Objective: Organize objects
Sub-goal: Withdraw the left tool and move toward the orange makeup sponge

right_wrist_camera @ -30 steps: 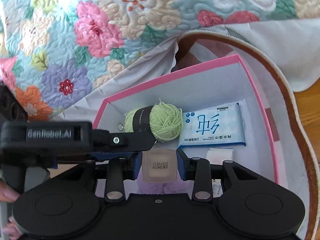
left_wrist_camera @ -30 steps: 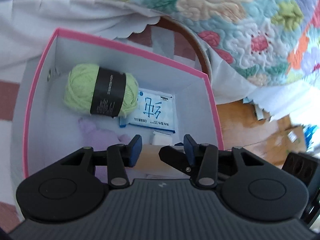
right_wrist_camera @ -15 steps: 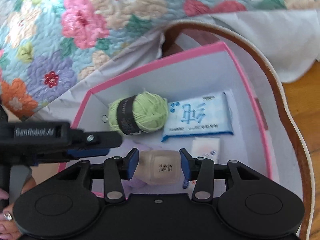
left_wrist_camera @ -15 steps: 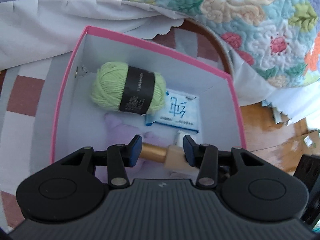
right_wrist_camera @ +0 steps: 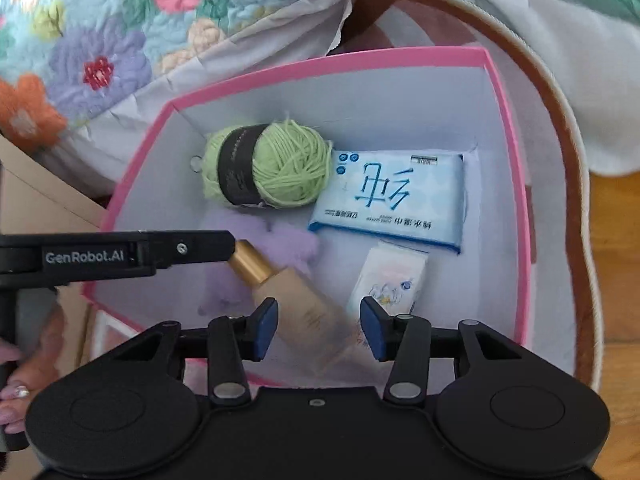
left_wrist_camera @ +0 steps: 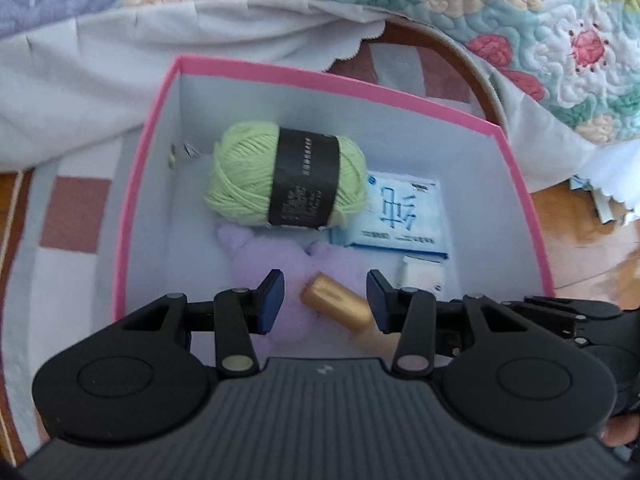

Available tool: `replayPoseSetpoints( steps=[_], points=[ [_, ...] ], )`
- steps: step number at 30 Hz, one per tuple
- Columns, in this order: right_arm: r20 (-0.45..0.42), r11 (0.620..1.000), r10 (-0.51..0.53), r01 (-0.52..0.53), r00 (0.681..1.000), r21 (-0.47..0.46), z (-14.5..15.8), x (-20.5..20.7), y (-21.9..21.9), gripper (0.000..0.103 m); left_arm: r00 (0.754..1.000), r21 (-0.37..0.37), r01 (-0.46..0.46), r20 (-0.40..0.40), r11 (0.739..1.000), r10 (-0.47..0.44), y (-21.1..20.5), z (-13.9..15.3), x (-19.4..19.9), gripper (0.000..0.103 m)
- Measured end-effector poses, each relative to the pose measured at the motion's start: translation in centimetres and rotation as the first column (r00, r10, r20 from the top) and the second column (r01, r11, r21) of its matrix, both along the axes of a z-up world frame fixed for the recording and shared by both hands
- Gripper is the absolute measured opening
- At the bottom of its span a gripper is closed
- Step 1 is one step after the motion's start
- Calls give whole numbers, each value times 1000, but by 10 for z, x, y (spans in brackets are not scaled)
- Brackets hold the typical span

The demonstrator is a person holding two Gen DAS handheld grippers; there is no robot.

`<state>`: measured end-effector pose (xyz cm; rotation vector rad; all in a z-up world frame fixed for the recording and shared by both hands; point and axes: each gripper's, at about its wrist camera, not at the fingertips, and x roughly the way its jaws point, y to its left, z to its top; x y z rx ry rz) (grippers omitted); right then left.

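A pink-rimmed white box [left_wrist_camera: 320, 76] [right_wrist_camera: 340, 66] holds a green yarn ball [left_wrist_camera: 286, 176] [right_wrist_camera: 268, 166], a blue tissue pack [left_wrist_camera: 404, 214] [right_wrist_camera: 394, 196], a small white packet [left_wrist_camera: 422, 280] [right_wrist_camera: 390, 276] and a purple plush [left_wrist_camera: 276, 256] [right_wrist_camera: 288, 242]. A beige bottle with a gold cap [left_wrist_camera: 334, 302] [right_wrist_camera: 296, 296] lies tilted on the plush. My right gripper [right_wrist_camera: 319, 322] is open, its jaws on either side of the bottle's body without touching. My left gripper [left_wrist_camera: 326, 300] is open and empty above the box's near side, over the gold cap.
The box sits on a patchwork mat [left_wrist_camera: 72, 216] edged by a brown rim [right_wrist_camera: 560, 160]. A floral quilt [left_wrist_camera: 500, 4] and white sheet [left_wrist_camera: 80, 80] hang behind it. Wooden floor [left_wrist_camera: 580, 248] shows at the right.
My right gripper has opened and let the bottle go; it now lies in the box on the plush. Both grippers have moved closer over the box.
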<state>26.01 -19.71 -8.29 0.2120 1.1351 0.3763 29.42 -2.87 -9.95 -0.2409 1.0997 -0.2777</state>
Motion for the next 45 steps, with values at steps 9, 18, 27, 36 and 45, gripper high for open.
replayPoseSetpoints(
  steps=[9,18,27,36,45],
  points=[
    [22,996,28,-29,999,82,-11,9,17,33,1000,19,-21,17,1000,20,4,2,-3,43],
    [30,997,78,-78,997,27,-14,14,33,34,998,67,-7,66,998,3,0,11,-9,43],
    [94,994,84,-77,992,-71,17,-6,24,36,999,145,-6,37,989,1,-2,30,-25,49],
    [170,993,107,-96,980,-70,86,-40,-5,52,994,163,59,79,985,-73,-2,85,-67,58],
    [132,995,82,-89,988,47,131,-79,-33,64,982,187,116,123,975,-140,3,138,-119,66]
  ],
)
